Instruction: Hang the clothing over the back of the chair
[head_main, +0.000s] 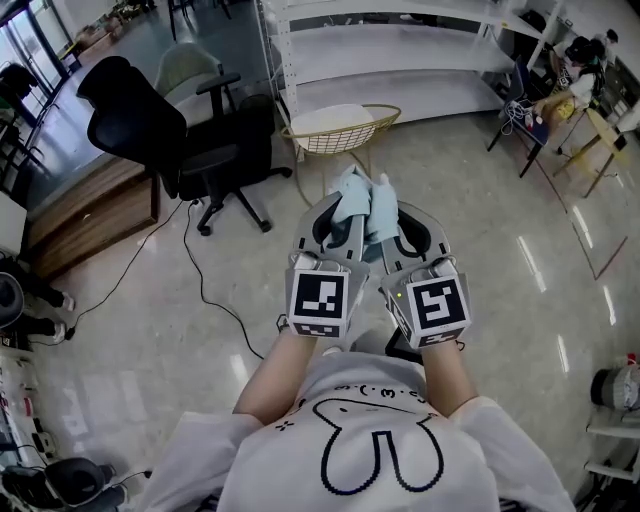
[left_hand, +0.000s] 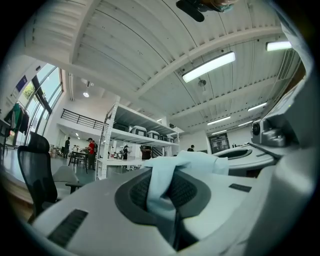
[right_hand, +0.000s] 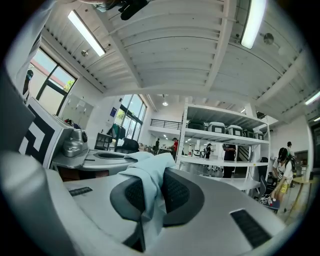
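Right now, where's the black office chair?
In the head view the black office chair stands at upper left, left of the yellow wire basket, beyond and left of the held clothing.

Left gripper (head_main: 337, 218), right gripper (head_main: 388, 218): frame centre, side by side, level; jaws of each clamped on pale blue cloth (head_main: 362, 198).

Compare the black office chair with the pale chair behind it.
The black office chair is dark, the pale chair light greenish. The black office chair shows armrests and a wheeled star base; the pale chair's base is hidden behind it. Both are bare: the clothing hangs over neither.
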